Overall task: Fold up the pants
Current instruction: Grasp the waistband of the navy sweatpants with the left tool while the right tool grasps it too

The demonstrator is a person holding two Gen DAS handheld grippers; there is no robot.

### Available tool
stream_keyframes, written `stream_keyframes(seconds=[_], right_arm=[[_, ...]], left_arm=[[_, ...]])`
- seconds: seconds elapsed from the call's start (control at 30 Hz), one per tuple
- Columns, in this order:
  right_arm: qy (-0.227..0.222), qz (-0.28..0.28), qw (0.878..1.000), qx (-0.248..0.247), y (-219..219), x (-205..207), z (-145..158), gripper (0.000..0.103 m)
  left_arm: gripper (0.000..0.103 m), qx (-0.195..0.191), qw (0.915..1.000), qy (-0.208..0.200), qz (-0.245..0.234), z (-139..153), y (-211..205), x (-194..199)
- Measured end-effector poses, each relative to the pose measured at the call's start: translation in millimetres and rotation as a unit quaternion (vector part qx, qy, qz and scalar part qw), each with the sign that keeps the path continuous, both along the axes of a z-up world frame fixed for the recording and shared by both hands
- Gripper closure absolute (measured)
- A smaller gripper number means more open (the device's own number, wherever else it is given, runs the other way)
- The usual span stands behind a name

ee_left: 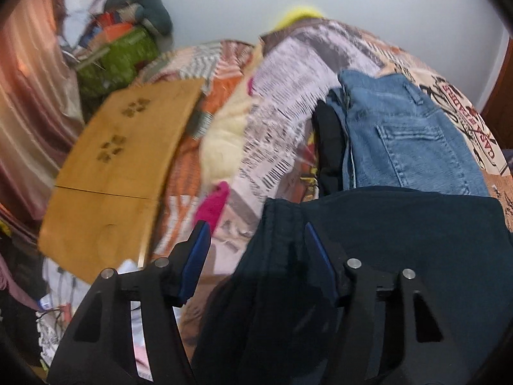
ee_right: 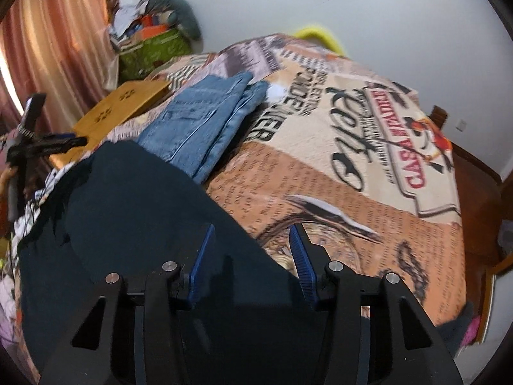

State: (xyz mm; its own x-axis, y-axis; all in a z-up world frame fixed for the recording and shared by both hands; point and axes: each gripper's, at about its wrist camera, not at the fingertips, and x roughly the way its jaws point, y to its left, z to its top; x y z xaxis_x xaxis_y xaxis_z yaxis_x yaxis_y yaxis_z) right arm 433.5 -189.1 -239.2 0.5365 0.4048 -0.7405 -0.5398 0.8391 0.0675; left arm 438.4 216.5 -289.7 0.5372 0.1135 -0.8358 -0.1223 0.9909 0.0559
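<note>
Dark navy pants (ee_left: 400, 240) (ee_right: 144, 199) lie spread on the near part of a bed. My left gripper (ee_left: 256, 234) hovers over their left edge, jaws apart, with the cloth's seamed edge below the gap and the blue pads (ee_left: 198, 256) clear of it. My right gripper (ee_right: 252, 234) is over the pants' right edge, jaws apart too, its left pad (ee_right: 202, 256) above the dark cloth and its right one above the blanket. Neither gripper presses on the cloth. Folded blue jeans (ee_left: 410, 138) (ee_right: 208, 118) lie just beyond the dark pants.
A printed blanket (ee_right: 368, 160) covers the bed. A wooden board (ee_left: 121, 166) (ee_right: 125, 106) lies at the left. A black garment (ee_left: 330, 147) sits beside the jeans. A green bag (ee_left: 121, 57) and a curtain (ee_right: 64, 32) stand at the far left, and the wooden bed frame (ee_right: 474, 173) at the right.
</note>
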Motion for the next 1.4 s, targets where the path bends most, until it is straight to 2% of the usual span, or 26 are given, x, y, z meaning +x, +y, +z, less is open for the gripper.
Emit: stream_keyframes(seconds=[0.13, 0.33, 0.43, 0.47, 0.5, 0.57, 0.67, 0.83, 1.03, 1.17, 1.2, 1.23, 1.27, 1.3, 1.33, 1.4], right_arm=[[0.016, 0.028, 0.999, -0.009, 11.8, 8.7, -11.9, 0.058], [0.043, 0.067, 0.996, -0.033, 30.6, 17.5, -30.2, 0.058], [0.058, 0.072, 0.995, -0.036, 35.9, 23.9, -38.5, 0.059], [0.061, 0.071, 0.995, -0.030, 35.4, 25.1, -39.2, 0.064], [0.064, 0.067, 0.995, -0.025, 34.9, 26.7, -39.2, 0.067], [0.062, 0.059, 0.996, -0.023, 34.3, 26.8, -37.7, 0.084], [0.047, 0.063, 0.997, -0.023, 36.1, 23.6, -32.9, 0.094], [-0.010, 0.058, 0.997, -0.039, 40.5, 20.0, -17.5, 0.098], [-0.051, 0.047, 0.997, -0.024, 56.3, 36.6, 5.7, 0.098], [-0.029, 0.055, 0.998, -0.021, 62.4, 37.4, 4.5, 0.093], [-0.022, 0.055, 0.998, -0.019, 60.2, 37.4, 3.6, 0.089], [-0.015, 0.052, 0.998, -0.018, 57.3, 37.4, 2.7, 0.077], [-0.012, 0.048, 0.999, -0.021, 53.8, 37.3, 1.4, 0.059], [-0.014, 0.043, 0.999, -0.026, 51.1, 36.0, 0.4, 0.052], [-0.018, 0.041, 0.999, -0.030, 48.7, 36.0, -0.9, 0.048], [-0.013, 0.045, 0.998, -0.041, 46.2, 39.1, -5.4, 0.048]], left_arm=[[0.043, -0.040, 0.9985, 0.037, -0.002, -26.9, 5.3, 23.7], [0.059, -0.075, 0.9949, 0.064, -0.021, -50.3, 1.6, 40.5], [0.071, -0.081, 0.9941, 0.067, -0.030, -52.9, -0.8, 43.4], [0.079, -0.079, 0.9943, 0.065, -0.032, -51.5, -2.7, 42.7], [0.081, -0.069, 0.9952, 0.062, -0.031, -50.1, -4.3, 41.8], [0.084, -0.062, 0.9958, 0.058, -0.034, -47.0, -5.8, 38.6], [0.090, -0.053, 0.9972, 0.044, -0.031, -37.3, -5.0, 33.5], [0.092, -0.044, 0.9989, 0.011, -0.014, -9.3, 3.0, 21.3], [0.092, -0.023, 0.9995, -0.011, 0.019, 23.3, 27.2, 7.3], [0.092, -0.015, 0.9998, -0.012, 0.007, 29.7, 29.4, -2.5], [0.092, -0.011, 0.9999, -0.012, 0.003, 28.4, 26.3, -4.7], [0.092, -0.006, 0.9999, -0.011, -0.002, 27.1, 23.3, -6.0], [0.092, 0.002, 0.9999, -0.012, -0.006, 25.2, 19.6, -6.3], [0.092, 0.006, 0.9999, -0.012, -0.008, 23.3, 16.7, -6.3], [0.092, 0.008, 0.9999, -0.011, -0.010, 21.1, 14.0, -5.2], [0.092, 0.004, 0.9999, -0.010, -0.010, 17.0, 11.2, -1.2]])
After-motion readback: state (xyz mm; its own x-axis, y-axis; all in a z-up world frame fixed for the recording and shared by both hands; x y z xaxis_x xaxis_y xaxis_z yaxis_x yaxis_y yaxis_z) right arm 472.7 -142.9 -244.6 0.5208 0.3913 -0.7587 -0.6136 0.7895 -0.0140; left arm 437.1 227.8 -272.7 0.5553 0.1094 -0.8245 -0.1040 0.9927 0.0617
